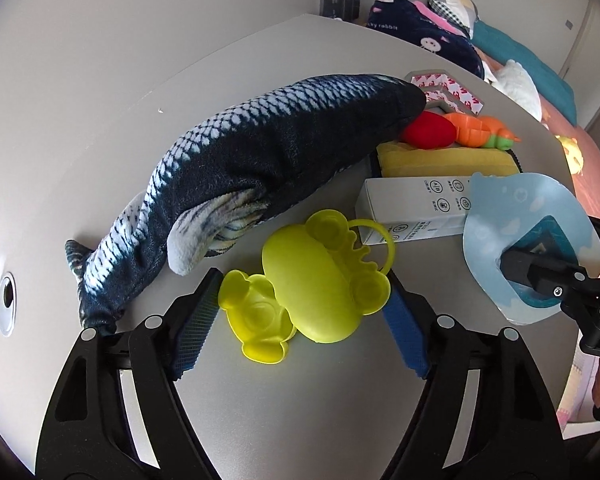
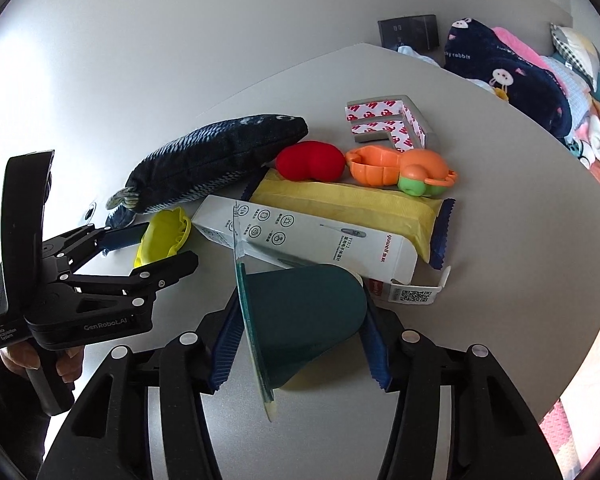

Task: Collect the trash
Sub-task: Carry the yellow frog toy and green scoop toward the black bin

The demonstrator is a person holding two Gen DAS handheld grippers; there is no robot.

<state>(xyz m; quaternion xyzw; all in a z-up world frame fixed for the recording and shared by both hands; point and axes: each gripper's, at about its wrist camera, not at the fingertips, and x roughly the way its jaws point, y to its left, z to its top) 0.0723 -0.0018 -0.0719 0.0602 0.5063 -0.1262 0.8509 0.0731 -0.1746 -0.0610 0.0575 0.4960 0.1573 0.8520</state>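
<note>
Right gripper [image 2: 296, 344]: clamped on dark green cup [image 2: 308, 320] — long axis across the jaws.
Left gripper [image 1: 300, 312]: spread around yellow crab mould [image 1: 320, 280].

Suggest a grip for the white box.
Pinch the white box across its narrow width near the torn open flap end, coming from above. It lies flat and long on the table, with the yellow pack tight behind it, so side approach looks blocked.
</note>
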